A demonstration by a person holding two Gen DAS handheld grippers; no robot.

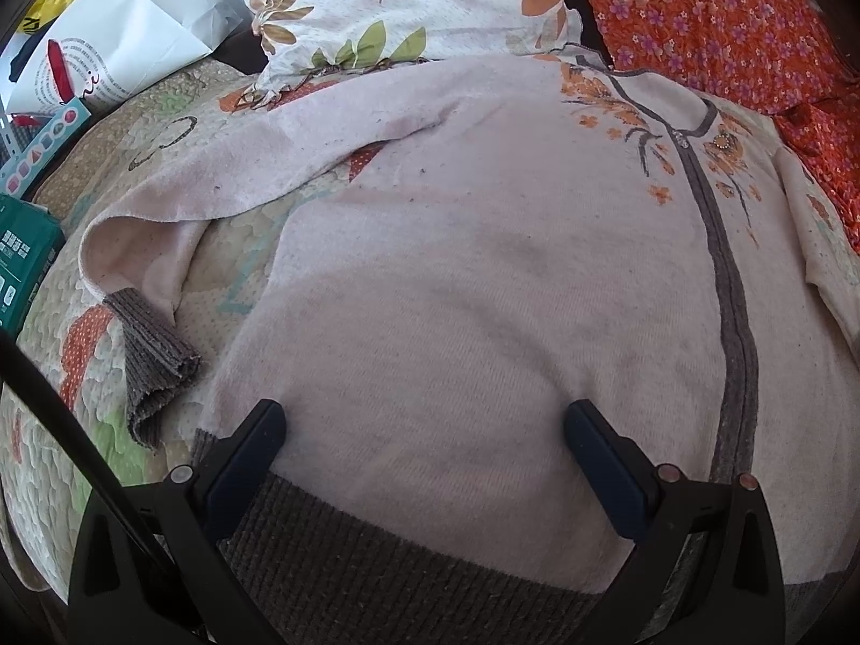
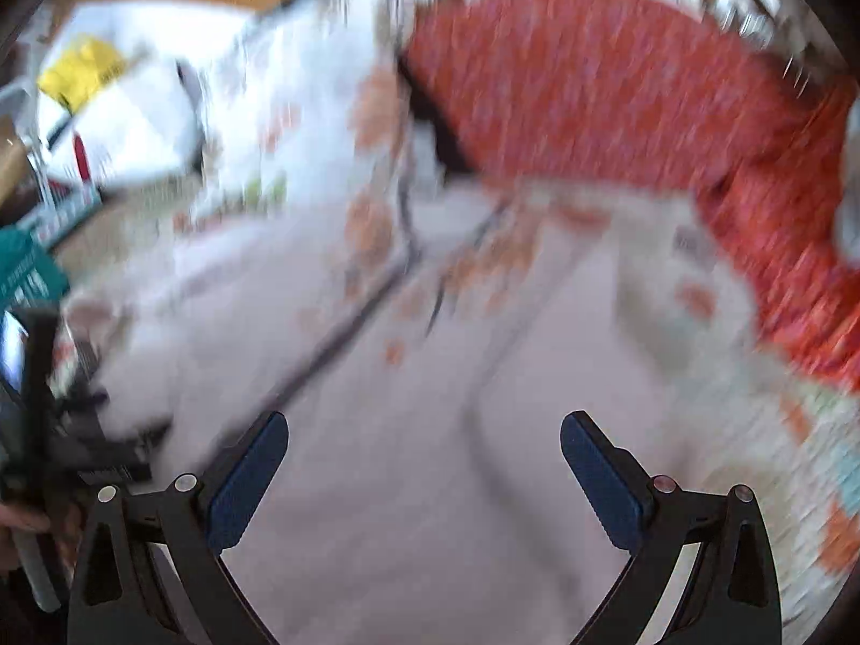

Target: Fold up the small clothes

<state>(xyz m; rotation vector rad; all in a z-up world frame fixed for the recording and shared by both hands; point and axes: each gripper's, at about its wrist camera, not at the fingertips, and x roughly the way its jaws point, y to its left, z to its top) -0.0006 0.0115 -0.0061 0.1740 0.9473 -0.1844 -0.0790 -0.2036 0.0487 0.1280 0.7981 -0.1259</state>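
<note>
A pale pink knit cardigan (image 1: 484, 279) with a grey zip band, grey ribbed hem and orange flower embroidery lies spread flat on a quilted bedspread. Its left sleeve (image 1: 161, 236) bends down to a grey cuff (image 1: 156, 371). My left gripper (image 1: 424, 419) is open, its fingers resting low over the hem with the fabric between them, not pinched. In the blurred right wrist view the same cardigan (image 2: 408, 430) fills the lower middle. My right gripper (image 2: 424, 430) is open and empty above it. The left gripper's black body (image 2: 64, 430) shows at the left edge there.
A floral pillow (image 1: 408, 5) and an orange flowered cushion (image 1: 715, 16) lie behind the cardigan. A white paper bag (image 1: 113, 27), a teal box (image 1: 24, 263) and a pastel strip box (image 1: 43, 145) sit at the left. The quilted bedspread (image 1: 54, 430) shows at the left.
</note>
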